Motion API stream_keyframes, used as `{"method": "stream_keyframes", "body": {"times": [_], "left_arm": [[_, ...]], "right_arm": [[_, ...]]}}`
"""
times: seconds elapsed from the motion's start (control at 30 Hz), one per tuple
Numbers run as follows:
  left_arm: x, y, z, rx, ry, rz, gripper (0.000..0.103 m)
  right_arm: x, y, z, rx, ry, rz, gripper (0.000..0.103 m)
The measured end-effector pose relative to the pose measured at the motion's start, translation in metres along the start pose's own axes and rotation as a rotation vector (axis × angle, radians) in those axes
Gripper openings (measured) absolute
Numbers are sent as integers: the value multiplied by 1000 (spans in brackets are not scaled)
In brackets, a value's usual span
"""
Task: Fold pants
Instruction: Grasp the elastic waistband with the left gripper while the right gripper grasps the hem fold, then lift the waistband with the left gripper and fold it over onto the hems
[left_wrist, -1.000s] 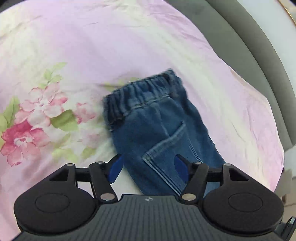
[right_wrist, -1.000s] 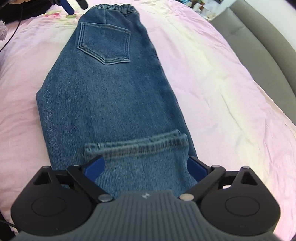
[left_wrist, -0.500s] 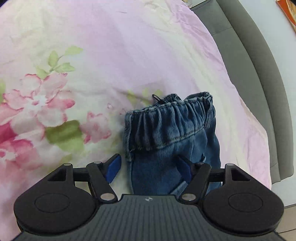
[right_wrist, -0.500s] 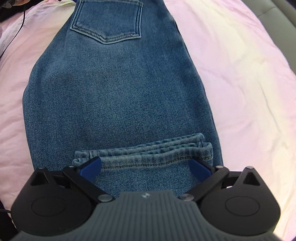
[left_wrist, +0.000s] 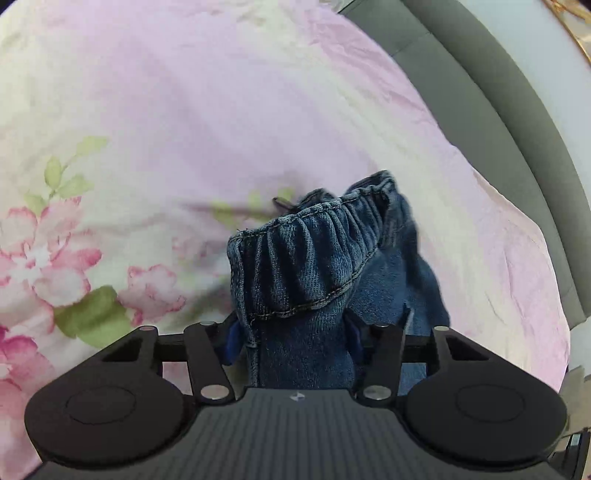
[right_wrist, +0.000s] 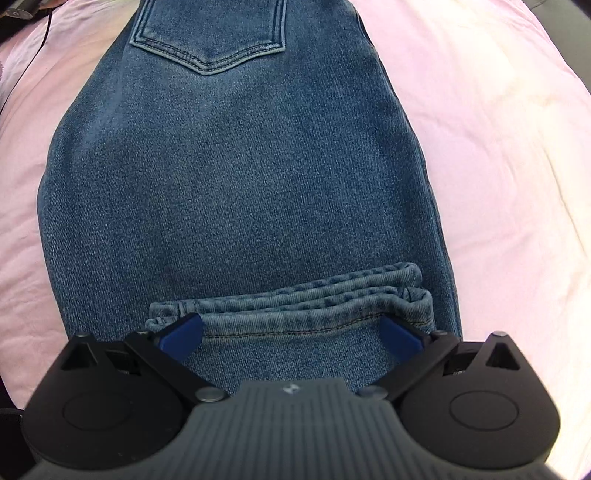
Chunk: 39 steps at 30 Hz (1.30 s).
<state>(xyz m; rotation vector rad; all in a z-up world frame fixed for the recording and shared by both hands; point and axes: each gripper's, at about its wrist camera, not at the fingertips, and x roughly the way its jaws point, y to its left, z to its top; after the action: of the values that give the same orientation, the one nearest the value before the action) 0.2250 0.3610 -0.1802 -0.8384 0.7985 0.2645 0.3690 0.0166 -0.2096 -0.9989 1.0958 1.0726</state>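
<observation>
The blue denim pants (right_wrist: 240, 177) lie flat on a pink floral bedsheet (left_wrist: 184, 110), back pocket (right_wrist: 208, 33) up. Their elastic waistband (left_wrist: 306, 254) bunches upward between the blue pads of the left hand-held gripper (left_wrist: 291, 338), whose jaws have just been closing and now pinch the denim. The right hand-held gripper (right_wrist: 291, 334) is spread wide, its pads straddling the stacked leg hems (right_wrist: 295, 299). A grey headboard (left_wrist: 498, 110) borders the bed.

Bedroom at home, floral bedsheet (left_wrist: 184, 110), grey headboard (left_wrist: 498, 122)
</observation>
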Motion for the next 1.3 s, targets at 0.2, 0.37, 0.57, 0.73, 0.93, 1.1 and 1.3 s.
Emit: {"method": "stream_keyframes", "body": {"times": [0.2, 0.37, 0.57, 0.73, 0.93, 1.1, 1.3], "left_arm": [[-40, -49, 3, 142, -67, -34, 57], [-71, -106, -4, 283, -102, -37, 54], [-96, -192, -37, 498, -159, 0, 52], [-105, -260, -83, 666, -183, -7, 49], [-93, -333, -156, 940, -207, -8, 48], [-58, -371, -229, 1150, -194, -1, 47], [-18, -386, -325, 1397, -137, 32, 47]], "right_arm": [[-2, 7, 0, 14, -3, -28, 98], [-7, 3, -9, 99, -20, -23, 98], [-25, 17, -19, 156, -64, -108, 96], [-56, 30, -55, 223, -119, -189, 91], [-92, 14, -138, 457, -142, -148, 90], [-104, 7, -211, 648, -162, -94, 82], [-102, 22, -261, 687, -164, -72, 82]]}}
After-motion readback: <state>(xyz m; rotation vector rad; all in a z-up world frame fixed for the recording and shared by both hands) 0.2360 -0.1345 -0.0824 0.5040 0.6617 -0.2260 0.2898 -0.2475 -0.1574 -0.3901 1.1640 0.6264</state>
